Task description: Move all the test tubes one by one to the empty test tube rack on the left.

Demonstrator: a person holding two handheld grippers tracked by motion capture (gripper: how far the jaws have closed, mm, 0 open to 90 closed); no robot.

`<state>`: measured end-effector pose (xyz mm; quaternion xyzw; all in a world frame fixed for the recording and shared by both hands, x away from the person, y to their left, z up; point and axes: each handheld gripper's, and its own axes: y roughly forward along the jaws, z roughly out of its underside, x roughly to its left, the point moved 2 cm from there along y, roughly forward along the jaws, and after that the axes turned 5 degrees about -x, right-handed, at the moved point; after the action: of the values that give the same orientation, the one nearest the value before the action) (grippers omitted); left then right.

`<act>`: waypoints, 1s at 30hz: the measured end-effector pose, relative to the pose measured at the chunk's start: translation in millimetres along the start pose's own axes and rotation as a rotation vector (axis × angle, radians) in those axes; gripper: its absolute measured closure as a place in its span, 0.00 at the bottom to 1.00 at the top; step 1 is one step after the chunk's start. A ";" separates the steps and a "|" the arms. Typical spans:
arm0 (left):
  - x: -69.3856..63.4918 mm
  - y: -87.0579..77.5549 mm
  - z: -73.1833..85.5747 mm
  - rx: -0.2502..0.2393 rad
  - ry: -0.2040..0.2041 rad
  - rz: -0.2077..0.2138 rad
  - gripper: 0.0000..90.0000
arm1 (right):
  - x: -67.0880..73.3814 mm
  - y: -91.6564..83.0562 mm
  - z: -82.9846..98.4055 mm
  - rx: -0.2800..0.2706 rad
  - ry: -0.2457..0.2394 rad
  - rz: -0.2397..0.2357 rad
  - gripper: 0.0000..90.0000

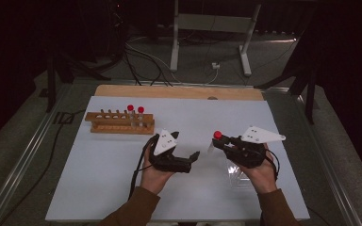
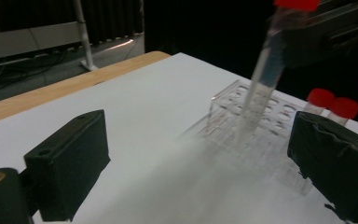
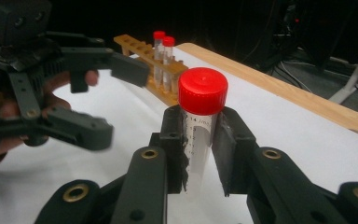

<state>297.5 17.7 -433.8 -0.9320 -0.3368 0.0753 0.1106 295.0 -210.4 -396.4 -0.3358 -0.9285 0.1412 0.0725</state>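
tube (image 3: pixel 199 135) scale reads "14"; red cap (image 3: pixel 203 90).

The only print you can read sits on the clear tube (image 3: pixel 199 144) with the red cap (image 3: pixel 203 90), clamped between the jaws of your right gripper (image 3: pixel 200 154). Just under the cap it shows a "14", followed by small letters that look like "ml", beside a column of short black scale marks running down the tube's wall; the figures lower down on that scale are too small and too far behind the jaw to make out.
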 end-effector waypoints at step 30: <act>-21.5 16.1 1.7 -0.003 0.084 0.059 0.84 | 14.0 17.5 -1.7 0.021 0.002 -0.058 0.81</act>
<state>290.7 -8.0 -438.2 -0.9440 -0.3044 0.0389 0.1210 295.2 -188.2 -399.7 -0.3079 -0.9362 0.1485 0.0812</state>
